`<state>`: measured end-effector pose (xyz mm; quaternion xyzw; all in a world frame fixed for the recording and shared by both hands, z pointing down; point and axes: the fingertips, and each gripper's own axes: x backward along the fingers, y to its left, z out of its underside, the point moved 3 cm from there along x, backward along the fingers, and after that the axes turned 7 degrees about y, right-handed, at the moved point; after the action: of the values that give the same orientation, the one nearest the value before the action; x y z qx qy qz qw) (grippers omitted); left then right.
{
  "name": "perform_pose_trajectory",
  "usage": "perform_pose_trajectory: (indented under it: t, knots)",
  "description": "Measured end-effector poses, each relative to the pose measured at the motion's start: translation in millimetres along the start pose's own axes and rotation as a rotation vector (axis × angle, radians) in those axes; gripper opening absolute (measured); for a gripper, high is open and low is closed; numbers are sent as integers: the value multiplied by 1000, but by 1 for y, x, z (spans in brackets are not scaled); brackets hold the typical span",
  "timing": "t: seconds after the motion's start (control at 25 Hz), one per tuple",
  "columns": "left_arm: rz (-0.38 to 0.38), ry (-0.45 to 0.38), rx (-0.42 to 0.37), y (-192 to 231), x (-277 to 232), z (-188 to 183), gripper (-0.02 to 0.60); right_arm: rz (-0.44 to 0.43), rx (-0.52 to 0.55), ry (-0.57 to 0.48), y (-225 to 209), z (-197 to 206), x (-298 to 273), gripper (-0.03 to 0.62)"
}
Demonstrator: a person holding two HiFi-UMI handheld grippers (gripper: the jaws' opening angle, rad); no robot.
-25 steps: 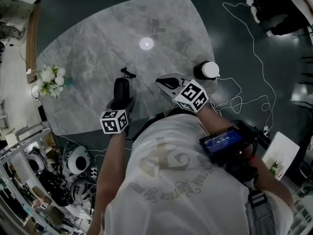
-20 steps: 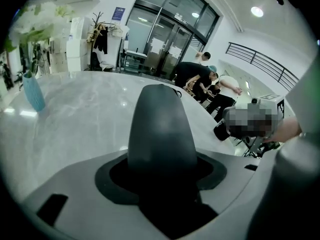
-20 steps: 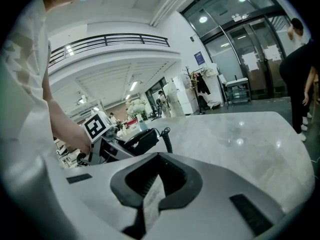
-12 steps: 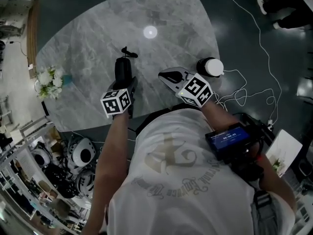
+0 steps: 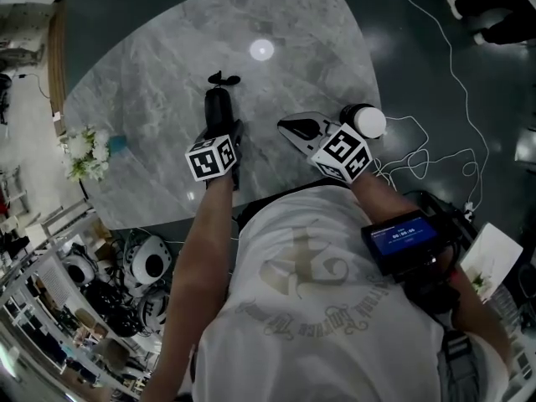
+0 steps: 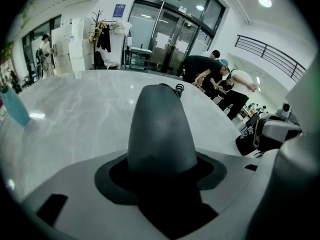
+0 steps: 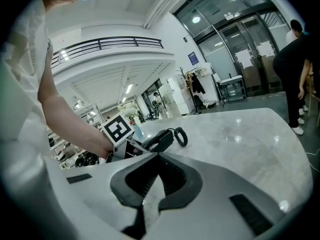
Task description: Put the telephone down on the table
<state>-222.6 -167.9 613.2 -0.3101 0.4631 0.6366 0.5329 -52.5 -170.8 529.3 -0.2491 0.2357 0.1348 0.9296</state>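
Observation:
The telephone is a black handset (image 5: 219, 109) with a short coiled cord (image 5: 223, 79) at its far end. My left gripper (image 5: 221, 131) is shut on it and holds it over the near part of the grey marble table (image 5: 151, 82), pointing steeply down. In the left gripper view the handset (image 6: 160, 129) fills the space between the jaws, with the cord (image 6: 178, 88) at its tip. The right gripper view shows the handset (image 7: 157, 139) from the side, slanted low over the tabletop. My right gripper (image 5: 291, 127) hovers to the right, shut and empty, its pads meeting at the tips (image 7: 159, 156).
A bunch of white flowers (image 5: 84, 151) stands at the table's left edge. A black and white round object (image 5: 366, 121) sits by the right edge. A white cable (image 5: 435, 57) snakes over the dark floor. White helmets (image 5: 142, 266) lie on shelves at lower left. People (image 6: 210, 74) stand beyond the table.
My left gripper has carried the handset farther out over the table and a little lower. The right gripper has stayed where it was.

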Motion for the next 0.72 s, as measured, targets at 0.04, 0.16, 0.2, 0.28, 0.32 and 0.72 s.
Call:
perform_pose_trajectory:
  t: [0.04, 0.16, 0.2, 0.28, 0.32, 0.72]
  knots:
    - [-13, 11, -2, 0, -2, 3, 279, 0, -3, 0, -1, 0, 0, 15]
    - [-47, 34, -4, 1, -7, 8, 279, 3, -16, -3, -4, 2, 1, 15]
    - [-54, 38, -2, 1, -8, 10, 279, 4, -22, -4, -5, 3, 1, 15]
    - [-67, 44, 0, 2, -10, 13, 279, 5, -31, -3, -5, 6, 2, 15]
    - [-73, 48, -3, 3, -11, 14, 280, 5, -34, -3, -5, 7, 1, 15]
    - [-114, 65, -52, 13, -17, 17, 284, 18, -47, -1, -5, 13, -1, 15]
